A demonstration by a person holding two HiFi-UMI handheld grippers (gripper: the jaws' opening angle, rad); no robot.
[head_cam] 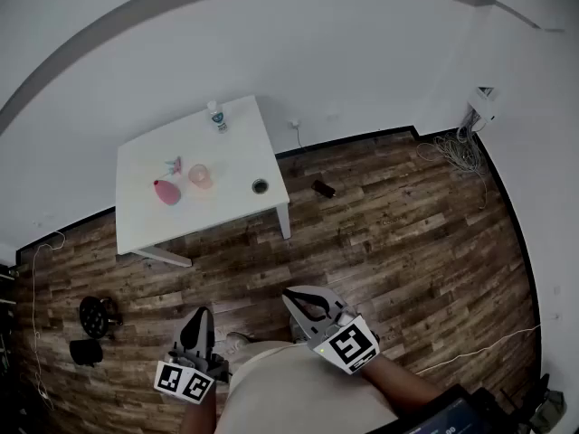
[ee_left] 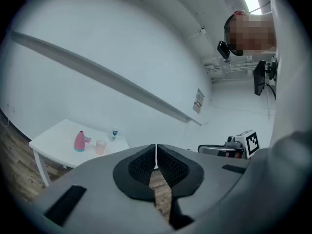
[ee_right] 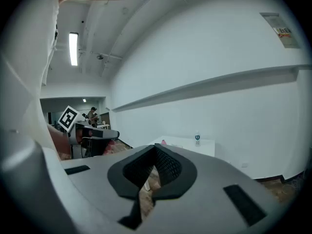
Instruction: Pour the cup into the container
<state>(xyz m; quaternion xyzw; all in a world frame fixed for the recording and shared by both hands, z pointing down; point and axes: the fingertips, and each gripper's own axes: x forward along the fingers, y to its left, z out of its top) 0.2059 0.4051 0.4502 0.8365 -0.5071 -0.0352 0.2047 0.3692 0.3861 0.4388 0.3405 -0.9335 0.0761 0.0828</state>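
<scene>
The person is standing well back from the table (head_cam: pixel 136 233), holding both claws low at the waist. The left claw (head_cam: pixel 197 315) is sitting with its jaws pressed together and nothing between them, and the right claw (head_cam: pixel 289 294) is likewise closed and empty.

The cup (head_cam: pixel 200 176) is standing upright near the middle of the table, just to the right of the pink container (head_cam: pixel 166 192). A bottle (head_cam: pixel 216 116) is standing at the far edge.

From here, the cup is lying ahead and off to the left across open floor (head_cam: pixel 389 233), far beyond reach. The left claw is looking the nearer of the two. Both claws are pointing roughly level, so I reckon a sideways grip on the upright cup suits, once the jaws open and the person walks over.
</scene>
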